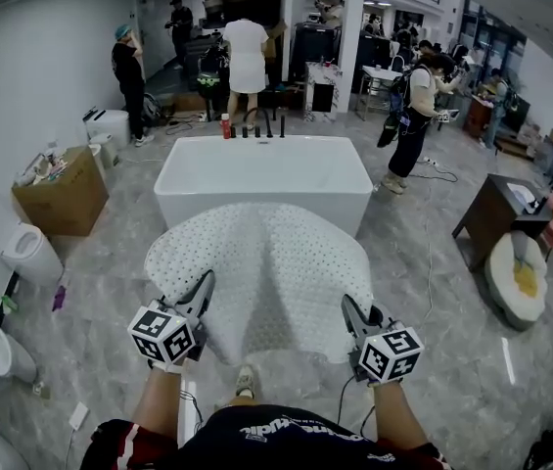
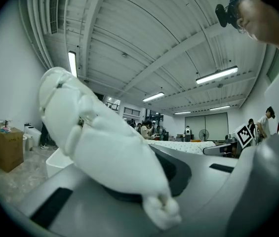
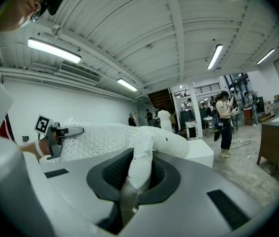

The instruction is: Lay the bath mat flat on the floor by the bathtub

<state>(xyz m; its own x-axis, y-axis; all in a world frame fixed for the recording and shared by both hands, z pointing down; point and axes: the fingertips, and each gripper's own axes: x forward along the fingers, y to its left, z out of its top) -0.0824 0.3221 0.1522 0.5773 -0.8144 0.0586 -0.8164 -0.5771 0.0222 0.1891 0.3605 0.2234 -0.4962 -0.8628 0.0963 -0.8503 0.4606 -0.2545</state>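
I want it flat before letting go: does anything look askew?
The bath mat is not flat: pinched at its near edge by the left gripper and right gripper, it buckles along its middle before the bathtub.

Head view looks steeply down onto bath mat (image 1: 256, 262) and bathtub (image 1: 263, 179). Both gripper views sit low, tight against the bath mat, angled toward each other; all three share the bathtub.

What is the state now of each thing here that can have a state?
bath mat: spread out, held up by its near edge, not yet flat on floor
left gripper: shut on the bath mat
right gripper: shut on the bath mat
bathtub: upright, empty
cardboard box: open, filled
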